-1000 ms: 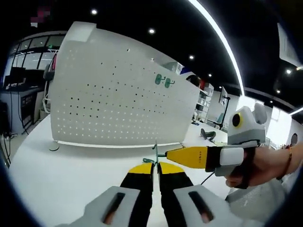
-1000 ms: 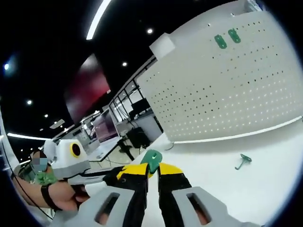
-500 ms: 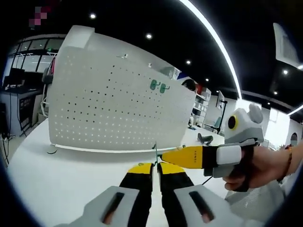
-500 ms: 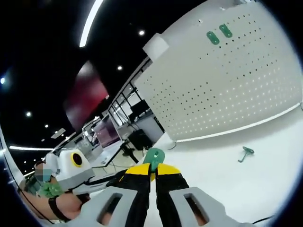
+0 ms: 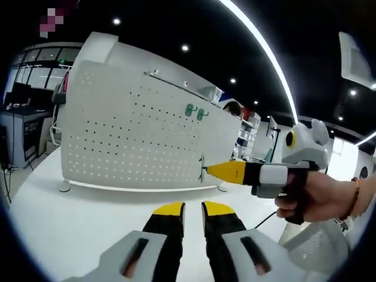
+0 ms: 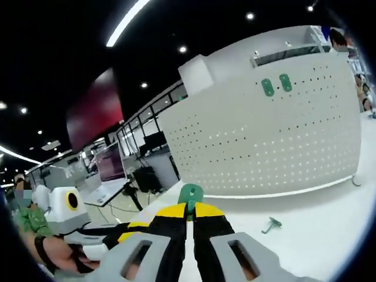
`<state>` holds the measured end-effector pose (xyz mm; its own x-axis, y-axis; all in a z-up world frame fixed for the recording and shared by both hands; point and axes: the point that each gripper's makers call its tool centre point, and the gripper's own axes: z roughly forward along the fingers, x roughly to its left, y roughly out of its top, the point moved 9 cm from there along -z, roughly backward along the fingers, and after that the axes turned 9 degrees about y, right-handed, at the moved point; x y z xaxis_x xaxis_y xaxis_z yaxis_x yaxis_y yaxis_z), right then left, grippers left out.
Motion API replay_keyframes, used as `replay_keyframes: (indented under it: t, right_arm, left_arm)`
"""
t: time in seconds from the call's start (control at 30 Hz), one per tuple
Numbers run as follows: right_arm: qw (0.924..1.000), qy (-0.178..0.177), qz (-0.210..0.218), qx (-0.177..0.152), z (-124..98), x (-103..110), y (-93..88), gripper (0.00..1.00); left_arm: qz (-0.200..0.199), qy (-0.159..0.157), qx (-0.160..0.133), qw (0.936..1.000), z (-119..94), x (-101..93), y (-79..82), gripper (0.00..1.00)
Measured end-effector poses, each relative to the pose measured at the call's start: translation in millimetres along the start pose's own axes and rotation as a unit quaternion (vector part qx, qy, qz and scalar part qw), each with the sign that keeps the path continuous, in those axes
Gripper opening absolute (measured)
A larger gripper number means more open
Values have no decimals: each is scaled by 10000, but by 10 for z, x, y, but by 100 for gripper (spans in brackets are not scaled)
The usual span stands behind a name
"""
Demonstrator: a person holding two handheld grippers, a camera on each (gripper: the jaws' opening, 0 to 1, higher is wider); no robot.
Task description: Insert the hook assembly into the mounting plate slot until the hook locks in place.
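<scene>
Right gripper (image 6: 190,212) is clamping a green hook assembly (image 6: 190,195) between its yellow-tipped jaws, hook head sticking up above the tips; in the left gripper view the same gripper (image 5: 207,170) is coming in from the right, held by a hand (image 5: 320,197), a thin hook piece (image 5: 201,170) at its tip; left gripper (image 5: 192,208) is sitting with jaws parted, nothing between them; white pegboard mounting plate (image 6: 276,138) is standing upright on the white table (image 6: 317,235), two green hooks (image 6: 276,85) already on it near the top; a spare green hook (image 6: 271,224) is lying on the table in front of the board.
</scene>
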<state>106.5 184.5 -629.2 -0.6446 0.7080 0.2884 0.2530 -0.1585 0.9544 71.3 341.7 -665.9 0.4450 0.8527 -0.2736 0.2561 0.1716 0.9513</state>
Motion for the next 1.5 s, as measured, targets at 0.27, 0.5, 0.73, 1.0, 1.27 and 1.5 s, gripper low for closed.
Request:
replay_keyframes:
  t: [0.27, 0.5, 0.73, 1.0, 1.27, 1.5]
  right_arm:
    - [9976, -341, -600, -69, 15, -59, 194, 1]
    - [9947, -565, -817, -248, 78, -148, 389, 1]
    - [9903, -833, -1033, -409, 192, -248, 621, 1]
    - [9832, -1038, -1361, -637, 381, -342, 913, 1]
    - [9755, -1314, -1580, -791, 568, -458, 1111, 1]
    - [9707, -1440, -1723, -858, 693, -605, 1275, 1]
  left_arm:
    - [136, -74, -16, 9999, -149, -84, 29, 20]
    - [253, -97, -158, 9995, -290, -96, 115, 27]
    - [429, -93, -193, 9989, -373, -77, 156, 37]
    - [639, -153, -207, 9976, -403, -59, 211, 51]
    - [718, -136, -284, 9969, -401, -44, 288, 63]
    - [756, -133, -279, 9967, -388, -25, 302, 67]
